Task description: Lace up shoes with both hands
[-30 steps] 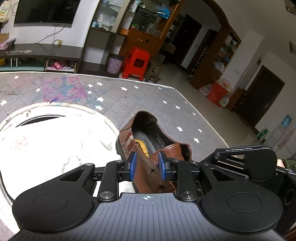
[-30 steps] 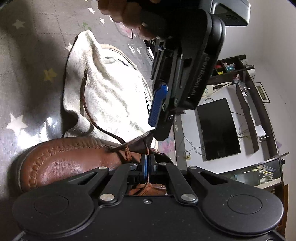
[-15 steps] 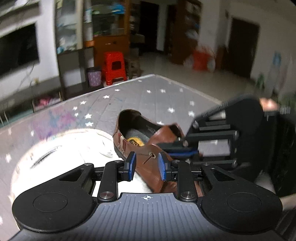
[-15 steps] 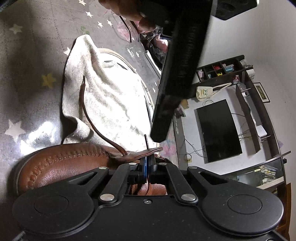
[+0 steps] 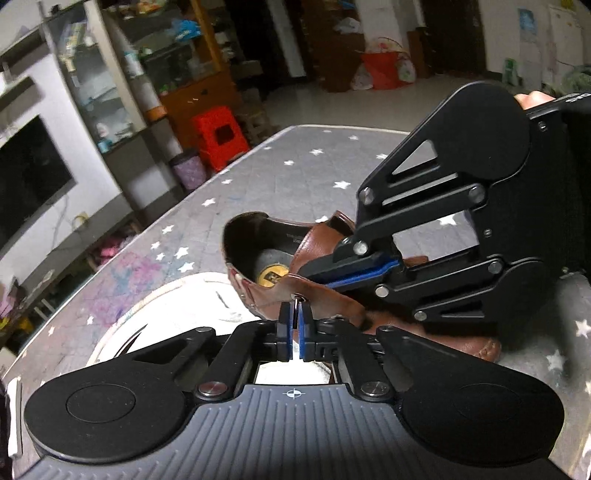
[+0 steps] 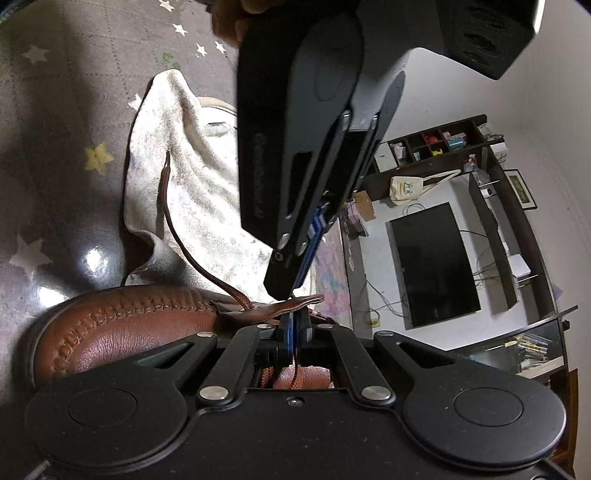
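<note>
A brown leather shoe [image 5: 325, 240] [image 6: 122, 332] lies on a star-patterned mat, partly on a white towel [image 6: 207, 177]. My left gripper [image 5: 295, 317] is shut on the thin lace tip that pokes through an eyelet [image 5: 296, 296] in the shoe's flap. In the right wrist view the left gripper [image 6: 291, 291] comes down from above onto that flap. My right gripper [image 6: 293, 328] [image 5: 354, 271] is shut on the brown lace just behind the flap. The rest of the lace [image 6: 173, 221] trails across the towel.
The grey mat [image 5: 295, 177] ends in an edge at the far side, with a red stool [image 5: 219, 133] and cabinets beyond. A television [image 6: 432, 258] hangs on the wall. A hand [image 6: 229, 22] holds the left gripper.
The left gripper rolled and moved in toward the flap. Its jaws, open before, closed on the lace tip at the eyelet. The right gripper stayed put, still shut.
</note>
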The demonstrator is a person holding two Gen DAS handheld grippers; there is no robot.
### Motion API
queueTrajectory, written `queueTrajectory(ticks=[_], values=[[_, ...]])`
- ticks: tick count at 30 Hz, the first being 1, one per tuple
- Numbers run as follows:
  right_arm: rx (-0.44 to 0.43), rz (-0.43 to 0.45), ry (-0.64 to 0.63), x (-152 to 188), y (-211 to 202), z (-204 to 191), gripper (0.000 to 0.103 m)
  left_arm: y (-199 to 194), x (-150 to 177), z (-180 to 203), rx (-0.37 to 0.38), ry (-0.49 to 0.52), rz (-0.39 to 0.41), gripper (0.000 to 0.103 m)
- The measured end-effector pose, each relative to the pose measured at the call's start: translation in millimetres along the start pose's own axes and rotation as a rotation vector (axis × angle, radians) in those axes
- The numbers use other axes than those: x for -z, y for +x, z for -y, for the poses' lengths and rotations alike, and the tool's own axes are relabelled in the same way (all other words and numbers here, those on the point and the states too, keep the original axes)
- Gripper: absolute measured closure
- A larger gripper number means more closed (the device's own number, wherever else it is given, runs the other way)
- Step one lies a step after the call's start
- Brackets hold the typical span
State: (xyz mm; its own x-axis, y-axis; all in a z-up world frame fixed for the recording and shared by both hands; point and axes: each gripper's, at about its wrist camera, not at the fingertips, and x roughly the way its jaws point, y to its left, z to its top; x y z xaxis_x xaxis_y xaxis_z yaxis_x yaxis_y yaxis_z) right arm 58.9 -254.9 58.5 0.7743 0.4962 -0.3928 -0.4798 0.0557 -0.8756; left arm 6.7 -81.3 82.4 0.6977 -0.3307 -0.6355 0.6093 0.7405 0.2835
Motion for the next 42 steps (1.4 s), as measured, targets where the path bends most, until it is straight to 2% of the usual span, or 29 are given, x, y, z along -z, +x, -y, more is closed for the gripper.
queueTrajectory(ticks=[4, 12, 18, 21, 23, 28, 32, 36, 42], values=[[0.038, -0.005, 0.065, 0, -16, 2, 0.101, -14, 1, -3, -0.139, -0.018, 0.013, 0.101], [0.057, -0.059, 0.164, 16, -57, -12, 0.101, -39, 12, -35, -0.252, -0.163, 0.037, 0.101], [0.037, -0.065, 0.176, 17, -63, -18, 0.101, -38, 23, -48, -0.228, -0.249, -0.011, 0.097], [0.022, -0.046, 0.176, 11, -61, -19, 0.101, -36, 28, -51, -0.226, -0.276, -0.025, 0.080], [0.010, -0.029, 0.167, 6, -59, -21, 0.101, -37, 34, -51, -0.211, -0.262, -0.042, 0.077], [-0.010, 0.003, 0.168, -4, -56, -23, 0.101, -36, 50, -40, -0.061, -0.204, -0.091, 0.077], [-0.017, 0.003, 0.172, -5, -54, -23, 0.101, -30, 62, -22, 0.013, -0.122, -0.140, 0.077], [-0.020, 0.003, 0.175, -5, -55, -22, 0.101, -24, 68, -7, 0.045, -0.065, -0.170, 0.078], [-0.019, 0.004, 0.176, -6, -58, -23, 0.100, -15, 62, 7, 0.099, 0.014, -0.168, 0.077]])
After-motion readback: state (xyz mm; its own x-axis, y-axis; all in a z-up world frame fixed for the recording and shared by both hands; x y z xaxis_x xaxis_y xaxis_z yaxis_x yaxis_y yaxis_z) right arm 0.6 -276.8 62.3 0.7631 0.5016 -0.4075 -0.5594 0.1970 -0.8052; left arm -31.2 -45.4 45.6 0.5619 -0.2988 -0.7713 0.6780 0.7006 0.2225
